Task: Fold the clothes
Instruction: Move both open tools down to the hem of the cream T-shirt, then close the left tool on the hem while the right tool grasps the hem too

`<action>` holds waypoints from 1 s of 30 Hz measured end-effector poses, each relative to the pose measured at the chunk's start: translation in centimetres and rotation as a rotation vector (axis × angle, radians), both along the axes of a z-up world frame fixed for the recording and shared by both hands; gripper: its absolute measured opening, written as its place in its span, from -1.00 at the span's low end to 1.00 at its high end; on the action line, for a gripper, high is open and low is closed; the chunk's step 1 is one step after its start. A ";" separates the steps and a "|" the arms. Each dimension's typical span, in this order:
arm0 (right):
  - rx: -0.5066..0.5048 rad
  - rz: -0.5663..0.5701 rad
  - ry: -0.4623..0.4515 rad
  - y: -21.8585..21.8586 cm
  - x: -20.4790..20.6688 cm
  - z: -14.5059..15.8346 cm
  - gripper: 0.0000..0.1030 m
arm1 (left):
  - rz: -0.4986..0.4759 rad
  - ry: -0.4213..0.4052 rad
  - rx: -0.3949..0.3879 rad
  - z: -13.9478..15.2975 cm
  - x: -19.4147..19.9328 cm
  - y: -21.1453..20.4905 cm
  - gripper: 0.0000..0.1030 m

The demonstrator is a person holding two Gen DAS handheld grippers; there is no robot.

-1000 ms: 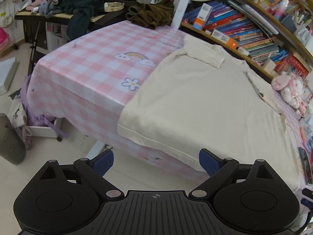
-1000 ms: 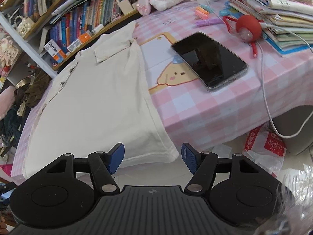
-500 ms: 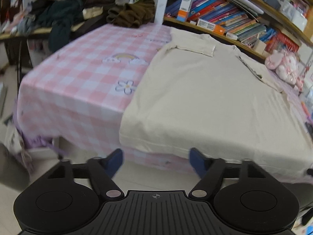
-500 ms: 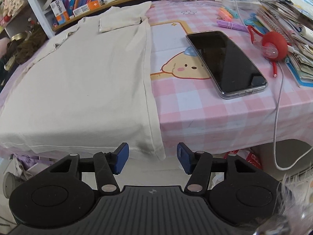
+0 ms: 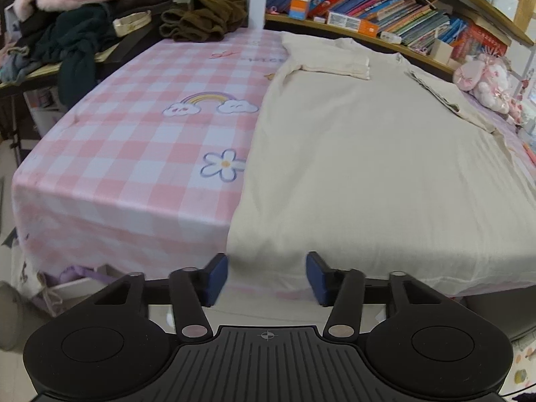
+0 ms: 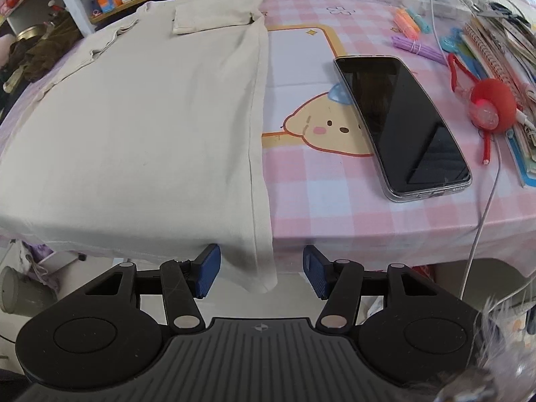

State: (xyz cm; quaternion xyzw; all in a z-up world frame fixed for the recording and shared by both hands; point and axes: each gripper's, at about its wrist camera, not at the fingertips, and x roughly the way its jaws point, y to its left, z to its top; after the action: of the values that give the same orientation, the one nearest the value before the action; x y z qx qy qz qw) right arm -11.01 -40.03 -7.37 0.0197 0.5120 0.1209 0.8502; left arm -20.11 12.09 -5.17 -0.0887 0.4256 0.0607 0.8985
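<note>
Hovering at the hem of the cream shirt (image 5: 368, 174), spread flat on the pink checked tablecloth (image 5: 134, 154) with sleeves tucked in: left gripper (image 5: 267, 276) and right gripper (image 6: 261, 273), jaws spread, empty. Pinch both hem corners evenly, avoiding the phone (image 6: 402, 124) beside the shirt.

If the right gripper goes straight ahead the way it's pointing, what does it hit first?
Most likely the hanging corner of the cream shirt, which droops over the table edge between the open fingers of the right gripper. Depth is hard to judge.
</note>
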 end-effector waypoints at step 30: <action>0.083 -0.047 0.050 -0.5 0.4 -0.7 -0.49 | -0.195 0.057 -0.144 -2.2 2.1 3.0 -0.92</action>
State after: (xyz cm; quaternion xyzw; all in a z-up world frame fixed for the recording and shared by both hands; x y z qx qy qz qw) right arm -10.58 -40.53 -8.08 0.0699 0.5269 0.1217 0.8382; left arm -18.04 15.11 -7.34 -0.1096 0.4609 -0.0550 0.8789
